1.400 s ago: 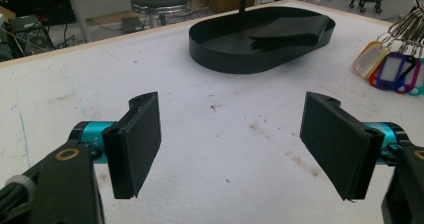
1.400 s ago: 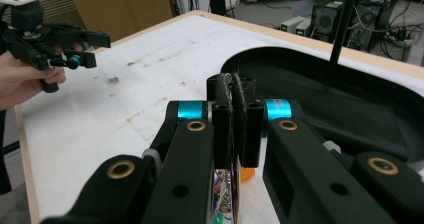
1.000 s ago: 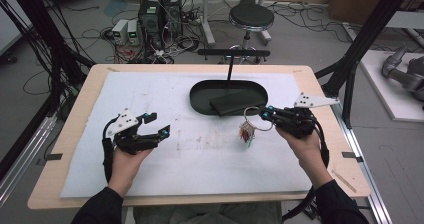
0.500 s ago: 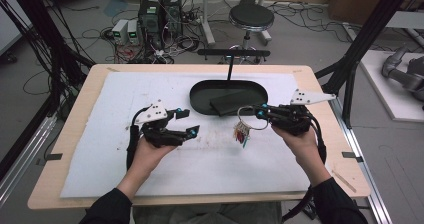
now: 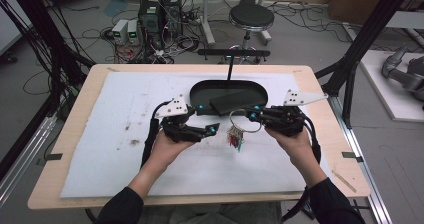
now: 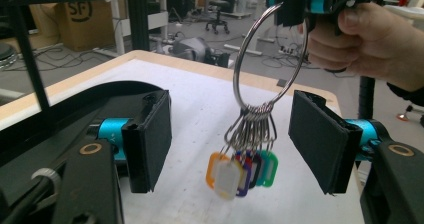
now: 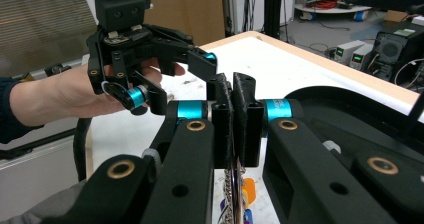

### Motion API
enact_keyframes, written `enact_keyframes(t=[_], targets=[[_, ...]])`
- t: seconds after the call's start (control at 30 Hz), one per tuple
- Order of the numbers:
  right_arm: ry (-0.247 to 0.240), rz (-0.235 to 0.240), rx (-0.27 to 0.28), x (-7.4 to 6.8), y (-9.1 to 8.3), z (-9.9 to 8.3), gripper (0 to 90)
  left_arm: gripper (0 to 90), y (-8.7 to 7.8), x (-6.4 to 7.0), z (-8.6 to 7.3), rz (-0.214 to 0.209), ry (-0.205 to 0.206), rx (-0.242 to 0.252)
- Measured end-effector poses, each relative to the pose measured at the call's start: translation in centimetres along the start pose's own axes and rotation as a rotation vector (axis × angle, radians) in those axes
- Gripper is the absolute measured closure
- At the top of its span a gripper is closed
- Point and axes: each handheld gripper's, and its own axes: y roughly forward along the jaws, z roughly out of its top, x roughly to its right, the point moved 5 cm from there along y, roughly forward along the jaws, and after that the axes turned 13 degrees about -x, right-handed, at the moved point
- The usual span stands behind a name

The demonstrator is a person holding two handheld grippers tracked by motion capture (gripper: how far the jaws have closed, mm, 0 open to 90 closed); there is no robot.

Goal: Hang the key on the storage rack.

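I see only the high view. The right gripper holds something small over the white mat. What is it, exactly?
Observer: A large metal key ring pinched in the right gripper, with small rings carrying coloured plastic key tags.
Operator: Is the left gripper open?
Observer: Yes. The left gripper is wide open, its pads on either side of the hanging tags, not touching them.
Operator: Do the tags rest on the mat?
Observer: In the left gripper view they seem to hang free above the white mat.
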Motion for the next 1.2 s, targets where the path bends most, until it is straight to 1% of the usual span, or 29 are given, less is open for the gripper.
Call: enact_keyframes(t=[0.23,0.3,0.33,0.37,0.53,0.67,0.83,0.87,0.9,0.97,1.03,1.07,1.1,1.2], targets=[[-0.015,0.026,-0.011,-0.7,0.9,0.0,87.9,35.0,1.4,0.5,0.4,-0.031,0.007,0.001],[-0.015,0.041,-0.014,-0.9,1.1,0.0,87.9,37.0,1.7,0.6,0.5,-0.042,0.009,0.004],[-0.019,0.046,-0.013,-0.9,1.2,0.0,87.9,40.1,1.8,0.6,0.5,-0.047,0.011,0.006],[-0.019,0.046,-0.013,-0.9,1.2,0.0,87.9,40.1,1.9,0.7,0.6,-0.049,0.014,0.009],[-0.018,0.064,-0.01,-1.1,1.3,0.0,87.9,47.8,2.1,0.7,0.7,-0.054,0.028,0.014],[-0.019,0.068,-0.016,-1.2,1.4,0.0,87.9,56.4,2.2,0.7,0.6,-0.046,0.051,0.009],[-0.02,0.075,-0.018,-1.3,1.5,-0.1,87.9,63.6,2.3,0.7,0.6,-0.032,0.064,0.0],[-0.018,0.078,-0.018,-1.3,1.5,-0.1,87.9,64.2,2.4,0.8,0.6,-0.034,0.063,-0.001],[-0.021,0.08,-0.02,-1.3,1.6,-0.1,87.8,68.5,2.4,0.8,0.6,-0.035,0.071,-0.004],[-0.02,0.081,-0.023,-1.3,1.6,-0.1,87.9,69.0,2.4,0.9,0.7,-0.035,0.075,-0.003],[-0.018,0.081,-0.025,-1.3,1.6,-0.1,87.9,73.7,2.4,1.0,0.7,-0.038,0.086,-0.003],[-0.022,0.079,-0.024,-1.2,1.6,-0.1,87.9,74.7,2.4,1.0,0.7,-0.04,0.091,-0.004],[-0.023,0.079,-0.024,-1.2,1.6,-0.2,87.9,77.9,2.4,1.1,0.7,-0.039,0.099,-0.002],[-0.018,0.086,-0.024,-1.2,1.6,-0.2,87.8,81.5,2.3,1.1,0.7,-0.035,0.112,-0.004]])
